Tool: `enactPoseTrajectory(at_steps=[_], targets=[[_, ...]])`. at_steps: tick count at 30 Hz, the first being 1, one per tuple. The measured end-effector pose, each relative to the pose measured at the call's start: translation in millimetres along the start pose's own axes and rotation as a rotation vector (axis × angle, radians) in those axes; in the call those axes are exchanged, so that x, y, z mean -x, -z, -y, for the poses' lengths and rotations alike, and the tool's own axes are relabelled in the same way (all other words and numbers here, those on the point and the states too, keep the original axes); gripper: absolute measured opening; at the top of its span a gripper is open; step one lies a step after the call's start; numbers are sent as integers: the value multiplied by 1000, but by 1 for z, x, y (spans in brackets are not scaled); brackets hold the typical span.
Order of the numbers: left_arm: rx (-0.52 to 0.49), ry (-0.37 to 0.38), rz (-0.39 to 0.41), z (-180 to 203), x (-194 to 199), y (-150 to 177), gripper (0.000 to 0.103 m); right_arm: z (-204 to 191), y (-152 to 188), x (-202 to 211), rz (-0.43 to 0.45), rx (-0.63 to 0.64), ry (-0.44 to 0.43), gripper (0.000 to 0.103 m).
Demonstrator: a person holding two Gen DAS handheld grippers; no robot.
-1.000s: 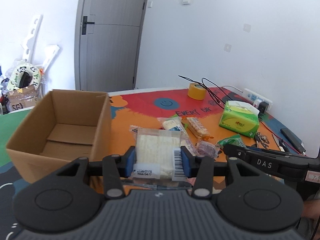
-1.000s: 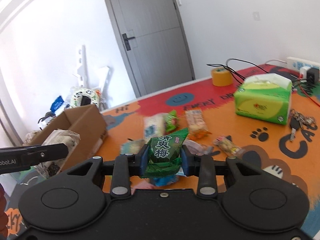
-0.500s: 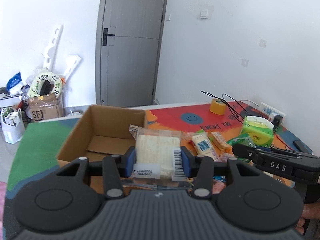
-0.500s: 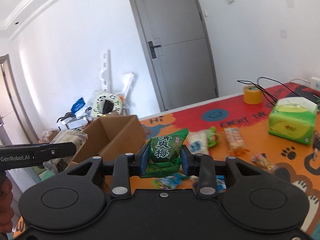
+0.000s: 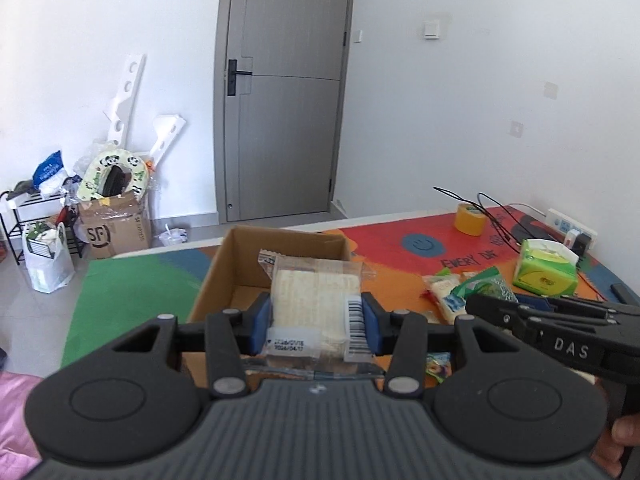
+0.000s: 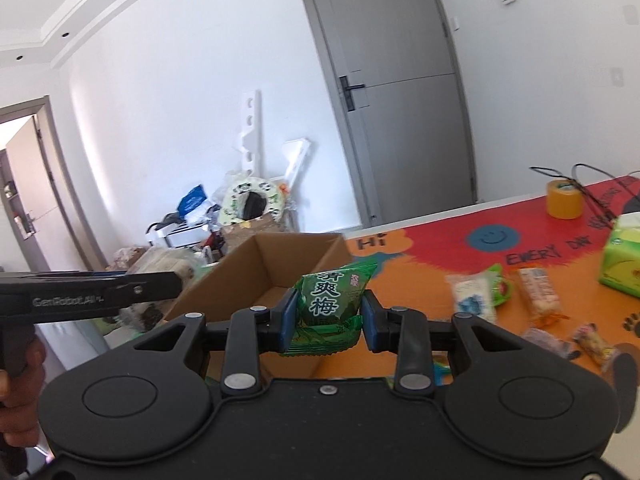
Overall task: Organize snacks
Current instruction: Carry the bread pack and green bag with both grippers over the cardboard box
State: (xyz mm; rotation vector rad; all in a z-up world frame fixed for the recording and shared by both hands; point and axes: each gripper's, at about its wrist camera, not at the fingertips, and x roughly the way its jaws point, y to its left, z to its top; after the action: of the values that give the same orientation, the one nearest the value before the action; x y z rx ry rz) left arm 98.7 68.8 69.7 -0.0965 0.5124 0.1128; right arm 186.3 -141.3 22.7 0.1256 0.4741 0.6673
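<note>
My left hand-held gripper [image 5: 316,322] is clamped on a clear plastic packet of pale wafer biscuits [image 5: 314,300], pads squeezing its two long edges near the barcode end. My right hand-held gripper [image 6: 327,320] pinches a small green foil plum-candy pouch [image 6: 330,308] across its middle. Straight ahead of both, just beyond the fingertips, sits the open brown cardboard box [image 5: 240,264] on the bench [image 5: 392,248]; from here it looks empty, though its near floor is hidden behind my packets.

I judge both light. The wafers are brittle, so I should hold by the sides without squeezing harder. The pouch is soft, slick and puffy, likely to slide, so a grip across its middle suits it. More wrapped snacks [image 6: 476,298] lie on the bench to the right of my right gripper.
</note>
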Motion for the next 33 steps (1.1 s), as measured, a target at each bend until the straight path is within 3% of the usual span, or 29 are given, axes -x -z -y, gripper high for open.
enactPoseTrajectory(at_steps=[11,33], targets=[[35,-22,-26,-38,-13,-22,46,-33,-18,-30,-19,33,-65,34],[64,28,-120,-69,-99,-40,46,-32,-32,-90,-63,20,-34,34]])
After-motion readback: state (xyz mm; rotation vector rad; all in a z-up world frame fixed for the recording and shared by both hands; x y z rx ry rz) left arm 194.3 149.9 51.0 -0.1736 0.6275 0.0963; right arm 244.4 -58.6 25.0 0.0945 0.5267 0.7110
